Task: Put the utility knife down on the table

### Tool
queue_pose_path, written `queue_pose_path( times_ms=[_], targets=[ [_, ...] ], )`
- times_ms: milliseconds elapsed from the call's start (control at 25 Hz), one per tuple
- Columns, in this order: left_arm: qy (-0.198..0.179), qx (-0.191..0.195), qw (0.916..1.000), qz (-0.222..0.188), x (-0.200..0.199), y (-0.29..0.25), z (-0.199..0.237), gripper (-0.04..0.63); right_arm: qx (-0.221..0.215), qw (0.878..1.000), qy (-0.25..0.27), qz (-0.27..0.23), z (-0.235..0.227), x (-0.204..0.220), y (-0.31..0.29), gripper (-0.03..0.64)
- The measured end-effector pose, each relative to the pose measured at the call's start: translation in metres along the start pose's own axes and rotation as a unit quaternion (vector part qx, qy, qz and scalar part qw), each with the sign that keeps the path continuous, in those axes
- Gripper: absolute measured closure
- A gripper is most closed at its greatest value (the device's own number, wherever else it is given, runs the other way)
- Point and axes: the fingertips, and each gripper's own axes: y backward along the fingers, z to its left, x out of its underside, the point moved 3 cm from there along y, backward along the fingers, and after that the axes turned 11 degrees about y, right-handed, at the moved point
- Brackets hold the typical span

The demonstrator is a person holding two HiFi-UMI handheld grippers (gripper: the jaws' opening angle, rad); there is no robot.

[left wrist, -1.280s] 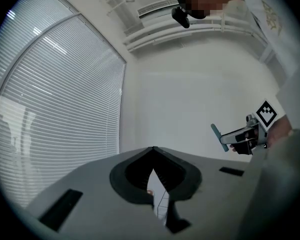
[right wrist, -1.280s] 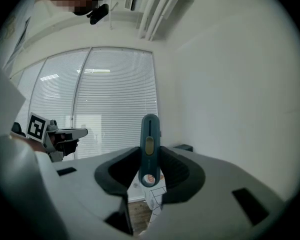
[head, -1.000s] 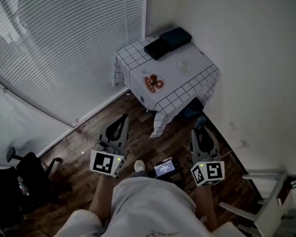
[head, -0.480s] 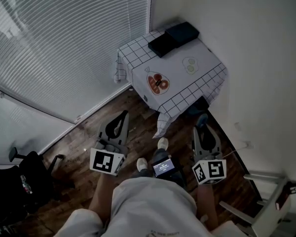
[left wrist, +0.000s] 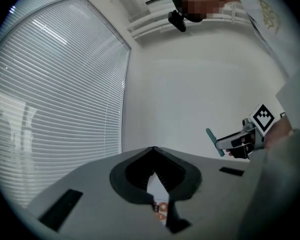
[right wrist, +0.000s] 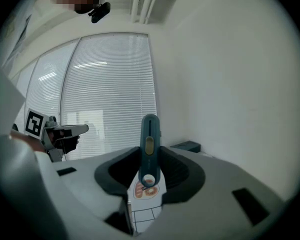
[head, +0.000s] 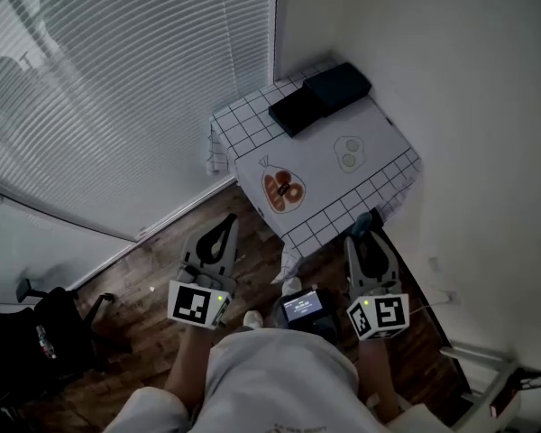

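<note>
A teal utility knife (right wrist: 149, 149) stands upright between the jaws of my right gripper (right wrist: 150, 158), which is shut on it. In the head view its teal tip (head: 364, 223) shows just ahead of the right gripper (head: 369, 242), near the front corner of the small table (head: 317, 162) with a white checked cloth. My left gripper (head: 223, 231) hangs over the wooden floor left of the table, its jaw tips (left wrist: 153, 151) meeting with nothing between them. From the left gripper view the knife (left wrist: 213, 141) sticks out of the right gripper off to the right.
Two black boxes (head: 321, 98) lie at the table's far corner, and an orange print (head: 282, 190) and a green print (head: 349, 153) mark the cloth. Window blinds (head: 126, 88) run along the left, a white wall along the right. An office chair (head: 45, 332) stands at the lower left.
Both grippers have moved forward toward the table, which now sits nearer to them in the head view. The knife stays gripped in the right gripper.
</note>
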Motion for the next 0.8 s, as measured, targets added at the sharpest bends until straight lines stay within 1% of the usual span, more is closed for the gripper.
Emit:
queue_pose_path(
  times_ms=[120,280,520,600,720,800],
  targets=[
    [-0.004,-0.004,1.0000,0.006,0.001,-0.022,0.002,0.588,-0.008,1.000,0.001,-0.001,-0.015,-0.003,-0.016,0.485],
    [-0.011,-0.009,0.9998,0.012,0.001,-0.047,0.003,0.588,-0.018,1.000,-0.012,0.001,-0.034,0.002,-0.033,0.485],
    [-0.014,-0.028,0.9994,0.015,0.002,-0.069,0.001,0.588,-0.042,0.999,-0.016,-0.004,-0.052,0.004,-0.048,0.485],
    [-0.014,-0.025,0.9995,0.016,0.004,-0.076,-0.002,0.588,-0.051,0.999,-0.004,0.000,-0.055,0.004,-0.053,0.485],
    [-0.013,-0.017,0.9996,0.019,0.007,-0.084,-0.009,0.588,-0.052,0.998,-0.018,0.005,-0.058,0.010,-0.056,0.485],
    [-0.008,-0.015,0.9996,0.021,0.008,-0.088,-0.011,0.588,-0.054,0.998,-0.018,0.007,-0.059,0.015,-0.058,0.485]
  ],
)
